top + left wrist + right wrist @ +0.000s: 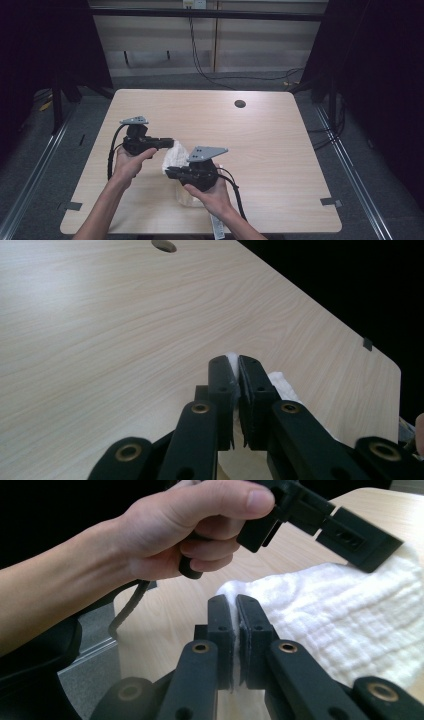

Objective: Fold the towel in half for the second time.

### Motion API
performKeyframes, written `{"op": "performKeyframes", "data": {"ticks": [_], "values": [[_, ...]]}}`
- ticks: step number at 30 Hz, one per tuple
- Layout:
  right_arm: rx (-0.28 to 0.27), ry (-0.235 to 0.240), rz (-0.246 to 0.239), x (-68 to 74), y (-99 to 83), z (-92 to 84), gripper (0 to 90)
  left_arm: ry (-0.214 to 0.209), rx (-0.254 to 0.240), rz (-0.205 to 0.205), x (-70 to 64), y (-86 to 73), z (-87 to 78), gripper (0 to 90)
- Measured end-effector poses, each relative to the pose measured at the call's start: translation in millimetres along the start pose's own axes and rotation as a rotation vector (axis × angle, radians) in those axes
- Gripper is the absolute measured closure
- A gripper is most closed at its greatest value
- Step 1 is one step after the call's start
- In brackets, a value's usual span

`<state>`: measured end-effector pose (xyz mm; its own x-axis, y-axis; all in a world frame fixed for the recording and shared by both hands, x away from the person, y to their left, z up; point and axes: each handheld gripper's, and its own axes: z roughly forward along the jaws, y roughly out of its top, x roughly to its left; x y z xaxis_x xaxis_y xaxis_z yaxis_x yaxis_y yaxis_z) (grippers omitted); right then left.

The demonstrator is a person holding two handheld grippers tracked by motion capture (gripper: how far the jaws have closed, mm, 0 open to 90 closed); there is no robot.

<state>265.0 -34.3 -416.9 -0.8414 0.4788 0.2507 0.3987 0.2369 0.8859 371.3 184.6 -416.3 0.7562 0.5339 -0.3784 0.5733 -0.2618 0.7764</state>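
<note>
The left hand-held gripper (167,143) is seen at the left of the high view, held level in the person's left hand (129,162), with its jaws pointed rightward. Its jaws are closed on an edge of the white cloth (175,154); in the left gripper view a sliver of that cloth (233,362) is pinched between the pads. The cloth is thus held between the two grippers, lifted at its upper part, while its lower part appears to rest on the desk (270,145) near the front edge. To the right, the right hand-held gripper (170,173) is held in the right hand (212,195) with its jaws pointed leftward, and is likewise clamped on a cloth edge, as shown in the right gripper view (234,612). The two grips lie close together, the left one farther from the person and the right one nearer. The cloth's long axis cannot be told while it is bunched. The coming move is judged to be a drawing apart of the two grips, so that the cloth is spread between them. Nothing stands in the way: the rest of the desk is bare wood, with a cable hole (240,104) well apart toward the far edge.
</note>
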Motion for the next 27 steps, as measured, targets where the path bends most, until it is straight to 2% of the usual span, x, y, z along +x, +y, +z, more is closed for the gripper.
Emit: {"op": "performKeyframes", "data": {"ticks": [3, 11, 18, 27], "values": [[-0.013, -0.015, 0.010, -3.1, -4.1, -9.2, 85.3, 0.005, 0.018, 0.019, -4.4, 2.6, 8.9, 85.5], [-0.011, -0.057, 0.027, -9.4, -16.2, -24.6, 85.3, -0.010, 0.048, 0.029, -12.9, 3.5, 32.3, 85.5], [-0.015, -0.086, 0.044, -12.3, -25.6, -35.6, 85.3, -0.026, 0.060, 0.022, -16.8, 3.7, 47.1, 85.5], [-0.009, -0.165, 0.069, -19.1, -45.5, -54.2, 84.8, -0.022, 0.097, 0.038, -23.3, 3.2, 71.1, 85.4]]}}
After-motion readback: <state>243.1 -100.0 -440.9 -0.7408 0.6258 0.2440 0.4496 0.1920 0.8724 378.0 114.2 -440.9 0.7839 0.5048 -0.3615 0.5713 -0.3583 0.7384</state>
